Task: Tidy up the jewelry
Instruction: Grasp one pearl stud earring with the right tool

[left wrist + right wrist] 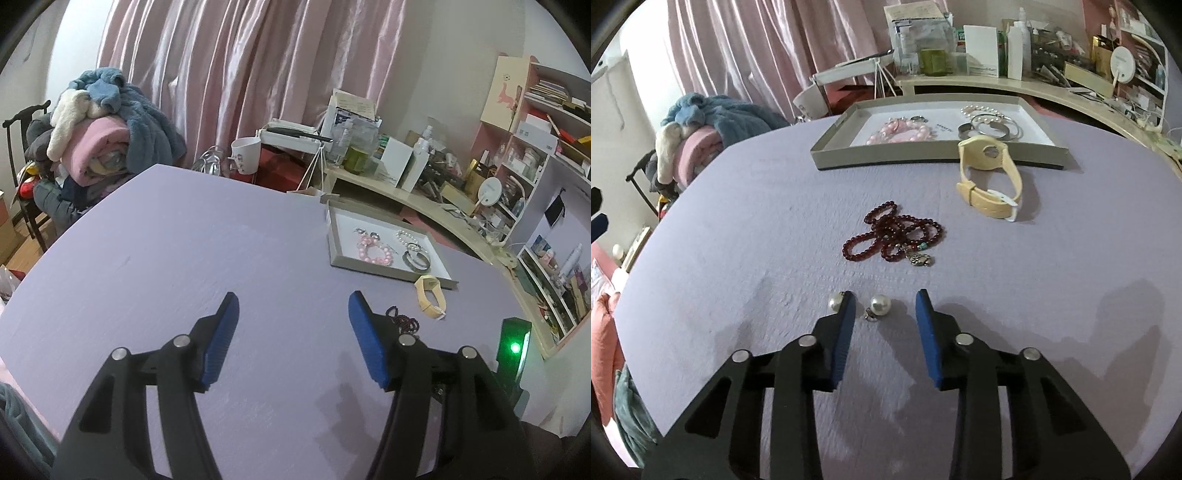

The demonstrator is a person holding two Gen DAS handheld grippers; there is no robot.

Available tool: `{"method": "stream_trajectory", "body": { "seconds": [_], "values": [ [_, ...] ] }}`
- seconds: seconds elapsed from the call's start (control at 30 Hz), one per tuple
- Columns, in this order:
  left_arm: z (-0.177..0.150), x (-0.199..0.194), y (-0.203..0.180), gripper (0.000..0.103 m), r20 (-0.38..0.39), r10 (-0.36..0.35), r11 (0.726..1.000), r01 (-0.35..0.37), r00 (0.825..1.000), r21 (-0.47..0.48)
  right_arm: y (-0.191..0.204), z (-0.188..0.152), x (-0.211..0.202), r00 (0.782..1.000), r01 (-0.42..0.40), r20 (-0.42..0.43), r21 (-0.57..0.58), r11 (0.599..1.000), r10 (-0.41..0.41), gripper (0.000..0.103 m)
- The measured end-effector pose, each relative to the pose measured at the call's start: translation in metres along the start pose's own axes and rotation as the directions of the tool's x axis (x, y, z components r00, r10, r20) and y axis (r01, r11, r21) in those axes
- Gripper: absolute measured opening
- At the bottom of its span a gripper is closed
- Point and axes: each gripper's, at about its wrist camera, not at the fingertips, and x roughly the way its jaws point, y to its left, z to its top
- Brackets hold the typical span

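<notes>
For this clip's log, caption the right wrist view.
Open right gripper brackets one pearl earring; red beads and watch lie before the tray.

- A lavender, matte-surfaced table point(192, 236) fills the foreground, evenly lit, with soft shadows near its front edge.
- Glossy pink satin curtains point(236, 66) hang in long folds behind it, against a pale off-white wall point(454, 44).
- A dark wooden chair point(22, 155) at the left carries a heap of blue, cream and pink fleece blankets point(110, 125).
- A curved beige desk point(406, 195) crowded with bottles and boxes runs along the right.
- A pink-and-white open shelving unit point(535, 122) stands at its far end, packed with books and small items.
- Brown wood flooring point(22, 251) shows below the chair.
</notes>
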Motion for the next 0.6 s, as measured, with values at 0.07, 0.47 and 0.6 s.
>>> {"method": "stream_trajectory", "body": {
  "seconds": [0.07,0.47,0.6],
  "values": [
    [-0.001,0.001,0.001,0.062,-0.002,0.0,1.0,0.0,1.0,0.0,0.002,0.0,0.003,1.0,0.004,-0.007,-0.007,1.0,-0.004,0.03],
    [-0.007,0.022,-0.016,0.062,-0.056,-0.04,0.998,0.043,0.998,0.043,0.006,-0.006,0.003,0.998,0.06,-0.004,-0.069,0.996,-0.061,0.016],
    [-0.018,0.04,-0.035,0.065,-0.112,-0.074,0.992,0.084,0.991,0.09,-0.012,-0.009,-0.008,0.996,0.088,0.007,-0.01,0.996,-0.088,0.016]
  ]
}}
